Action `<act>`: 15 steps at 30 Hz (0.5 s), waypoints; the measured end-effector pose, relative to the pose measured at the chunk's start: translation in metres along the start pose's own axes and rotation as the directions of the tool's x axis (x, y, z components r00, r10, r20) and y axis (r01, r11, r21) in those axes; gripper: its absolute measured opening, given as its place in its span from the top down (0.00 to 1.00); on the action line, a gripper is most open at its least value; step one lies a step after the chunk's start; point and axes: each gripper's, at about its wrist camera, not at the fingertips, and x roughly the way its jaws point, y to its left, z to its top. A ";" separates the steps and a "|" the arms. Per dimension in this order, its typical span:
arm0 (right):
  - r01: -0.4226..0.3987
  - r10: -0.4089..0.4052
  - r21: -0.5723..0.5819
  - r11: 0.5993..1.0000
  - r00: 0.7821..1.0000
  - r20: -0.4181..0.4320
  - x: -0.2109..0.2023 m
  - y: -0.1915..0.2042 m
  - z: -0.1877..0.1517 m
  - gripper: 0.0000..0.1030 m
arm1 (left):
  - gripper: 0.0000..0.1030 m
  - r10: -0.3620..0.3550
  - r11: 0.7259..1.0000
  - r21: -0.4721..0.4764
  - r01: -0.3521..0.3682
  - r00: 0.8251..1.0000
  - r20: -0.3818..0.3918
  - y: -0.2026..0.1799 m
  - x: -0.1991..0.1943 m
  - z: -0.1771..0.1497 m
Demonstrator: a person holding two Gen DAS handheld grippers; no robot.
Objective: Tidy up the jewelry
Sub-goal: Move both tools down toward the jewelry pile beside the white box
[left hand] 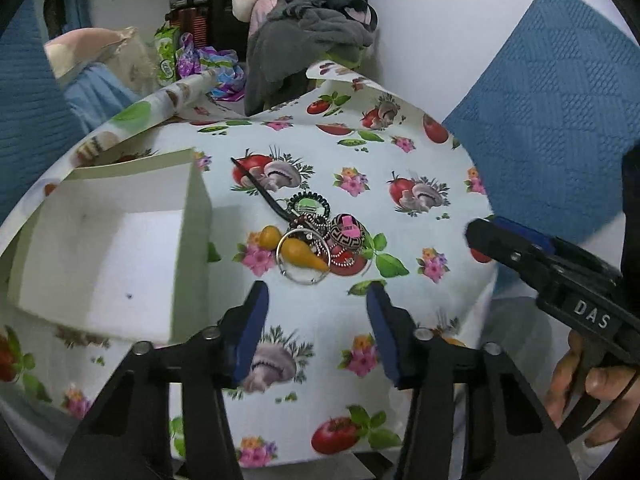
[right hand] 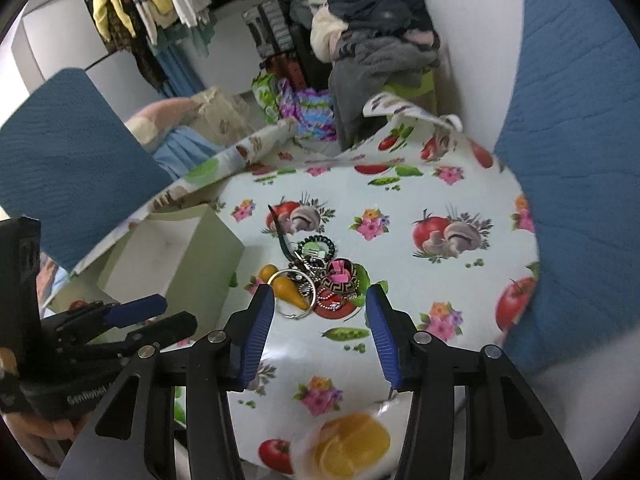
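Both claws, left gripper (left hand: pixel 316 300) and right gripper (right hand: pixel 320 306), hang spread and empty; the jewelry pile (left hand: pixel 316 240) lies at twelve o'clock, white box (left hand: pixel 100 248) (nothing visible inside) at nine. Sorting hasn't begun.

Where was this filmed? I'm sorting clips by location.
Likely a bedroom or living space at home: clothes heaped by the wall, garments hanging, and a small table under a printed vegetable tablecloth.

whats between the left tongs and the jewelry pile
Nothing but bare printed tablecloth. In the left wrist view the left tongs stand open just short of the jewelry pile.
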 end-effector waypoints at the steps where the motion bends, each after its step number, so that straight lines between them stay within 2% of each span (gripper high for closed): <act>1: -0.012 0.012 0.002 1.000 1.000 -0.019 0.010 -0.003 0.003 0.59 | 0.56 0.005 1.000 0.000 -0.005 1.000 -0.002 -0.001 0.007 0.001; 5: -0.062 0.064 0.023 0.998 0.994 -0.091 0.051 -0.013 0.010 0.63 | 0.56 0.015 1.000 -0.025 -0.016 0.999 -0.040 0.001 0.039 0.001; 7: -0.076 0.080 0.035 0.997 0.987 -0.136 0.074 -0.019 0.012 0.68 | 0.61 0.025 0.999 -0.035 -0.027 0.998 -0.062 0.004 0.054 0.001; 10: -0.090 0.097 0.048 0.995 0.979 -0.177 0.097 -0.024 0.012 0.70 | 0.62 0.026 0.996 -0.079 -0.032 0.996 -0.085 0.012 0.075 0.003; 15: -0.094 0.100 0.039 0.995 0.970 -0.220 0.128 -0.028 0.014 0.71 | 0.62 0.050 0.995 -0.085 -0.059 0.993 -0.106 0.017 0.101 0.006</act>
